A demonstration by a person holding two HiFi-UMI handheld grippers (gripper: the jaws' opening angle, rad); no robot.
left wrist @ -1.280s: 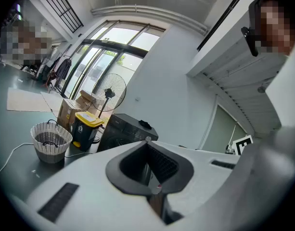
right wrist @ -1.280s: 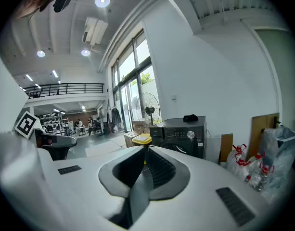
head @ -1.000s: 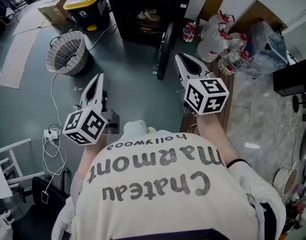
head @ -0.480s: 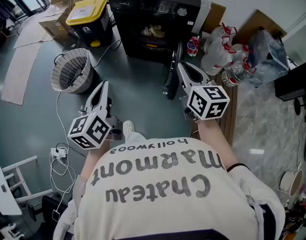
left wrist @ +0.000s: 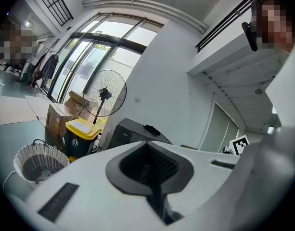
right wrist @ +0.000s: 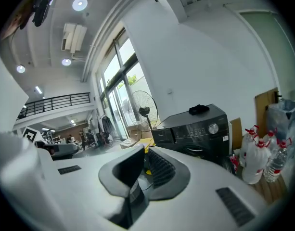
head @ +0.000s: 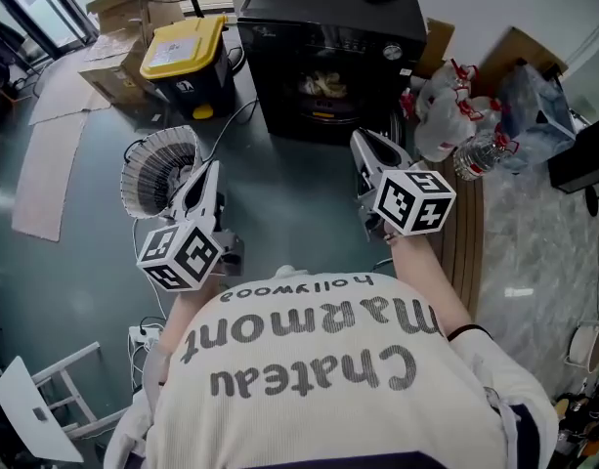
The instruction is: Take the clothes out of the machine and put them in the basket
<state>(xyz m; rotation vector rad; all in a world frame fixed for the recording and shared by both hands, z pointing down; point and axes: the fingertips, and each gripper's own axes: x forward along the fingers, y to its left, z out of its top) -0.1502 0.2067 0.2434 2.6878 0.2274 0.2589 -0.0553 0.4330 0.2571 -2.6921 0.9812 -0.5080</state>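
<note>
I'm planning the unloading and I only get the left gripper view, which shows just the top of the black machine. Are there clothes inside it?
Observer: Yes. The head view shows a pale bundle of clothes in the round front opening of the machine.
Operator: Is the right hand-held gripper carrying anything?
Observer: No. The right hand-held gripper has its jaws together with nothing between them.
Operator: Is anything next to the machine at the head view's right?
Observer: Plastic bottles with red caps stand there.
</note>
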